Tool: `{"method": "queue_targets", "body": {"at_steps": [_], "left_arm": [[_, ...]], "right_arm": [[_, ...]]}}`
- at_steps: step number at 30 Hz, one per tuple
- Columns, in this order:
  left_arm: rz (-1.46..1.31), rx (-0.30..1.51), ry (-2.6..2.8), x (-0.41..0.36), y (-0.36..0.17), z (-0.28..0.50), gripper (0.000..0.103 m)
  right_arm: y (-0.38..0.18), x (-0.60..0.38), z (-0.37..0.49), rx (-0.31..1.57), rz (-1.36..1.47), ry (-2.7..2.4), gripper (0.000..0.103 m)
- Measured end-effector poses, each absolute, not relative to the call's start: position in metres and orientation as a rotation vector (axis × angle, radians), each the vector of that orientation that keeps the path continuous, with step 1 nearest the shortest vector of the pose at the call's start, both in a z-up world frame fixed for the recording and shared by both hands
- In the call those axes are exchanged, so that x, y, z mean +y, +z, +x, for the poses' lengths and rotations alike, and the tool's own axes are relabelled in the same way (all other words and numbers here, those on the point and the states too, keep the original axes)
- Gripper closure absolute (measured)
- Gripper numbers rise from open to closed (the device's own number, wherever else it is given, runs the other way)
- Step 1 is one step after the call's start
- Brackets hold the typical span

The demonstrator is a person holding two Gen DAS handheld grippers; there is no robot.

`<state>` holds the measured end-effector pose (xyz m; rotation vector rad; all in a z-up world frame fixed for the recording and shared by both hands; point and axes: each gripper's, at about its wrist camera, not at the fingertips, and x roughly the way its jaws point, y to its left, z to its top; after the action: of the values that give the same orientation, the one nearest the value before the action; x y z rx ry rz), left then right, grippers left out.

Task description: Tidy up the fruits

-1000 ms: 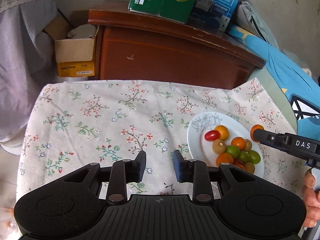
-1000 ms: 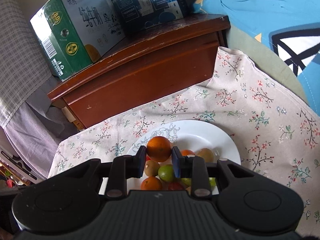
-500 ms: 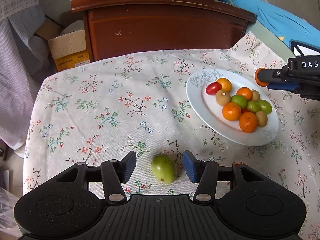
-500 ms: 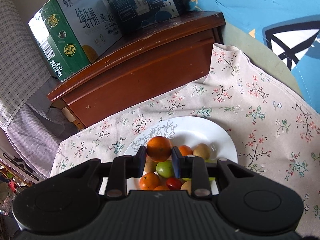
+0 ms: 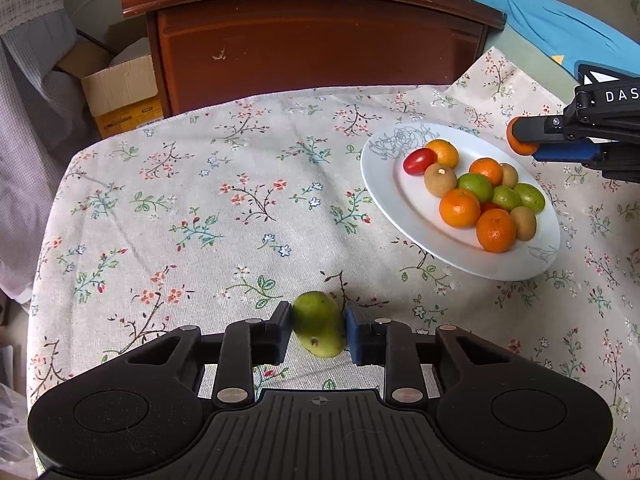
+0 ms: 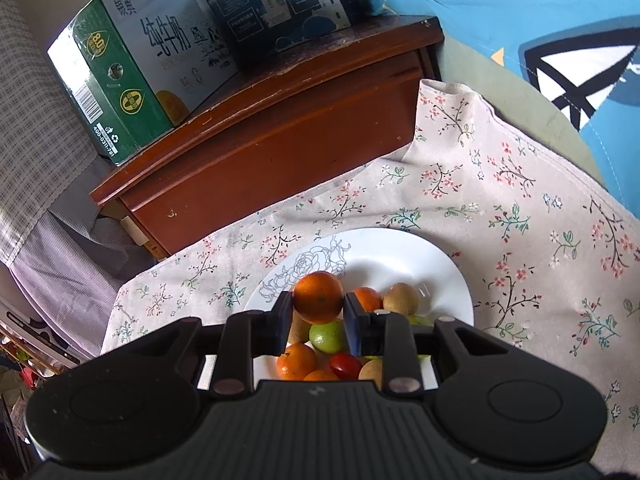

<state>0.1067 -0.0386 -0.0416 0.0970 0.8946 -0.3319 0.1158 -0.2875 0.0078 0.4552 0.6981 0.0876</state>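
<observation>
My left gripper is shut on a small green mango that rests on the floral tablecloth. A white plate to the right holds several small fruits: oranges, green ones, brown ones and a red tomato. My right gripper is shut on an orange and holds it above the plate. In the left wrist view the right gripper hangs over the plate's far right edge with the orange at its tip.
A brown wooden cabinet stands behind the table, with a green carton and a blue carton on top. A cardboard box sits at the left. Blue fabric lies at the right.
My left gripper moved back toward the near table edge, brought the green mango between its fingers and closed on it. My right gripper stayed over the plate holding the orange.
</observation>
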Motion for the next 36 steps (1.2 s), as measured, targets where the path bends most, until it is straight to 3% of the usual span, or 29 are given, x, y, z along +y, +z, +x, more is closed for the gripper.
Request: {"method": "queue_targets", "body": {"at_steps": [9,32,33,36], "left_arm": [[-0.012,0.813,-0.407,-0.051,-0.014,0.123,0.077],[0.009,0.803,-0.484,-0.104,-0.024,0.157,0.075],[0.011,0.800,-0.485,-0.105,-0.023,0.156,0.074],[0.035,0.788,-0.446,-0.108,-0.014,0.152,0.046]], "right_arm": [[0.005,-0.301,0.129,0.700,0.505,0.098,0.075],[-0.022,-0.295,0.164,0.735,0.406,0.087,0.072],[-0.021,-0.294,0.164,0.734,0.404,0.089,0.072],[-0.016,-0.294,0.160,0.729,0.413,0.089,0.072]]}}
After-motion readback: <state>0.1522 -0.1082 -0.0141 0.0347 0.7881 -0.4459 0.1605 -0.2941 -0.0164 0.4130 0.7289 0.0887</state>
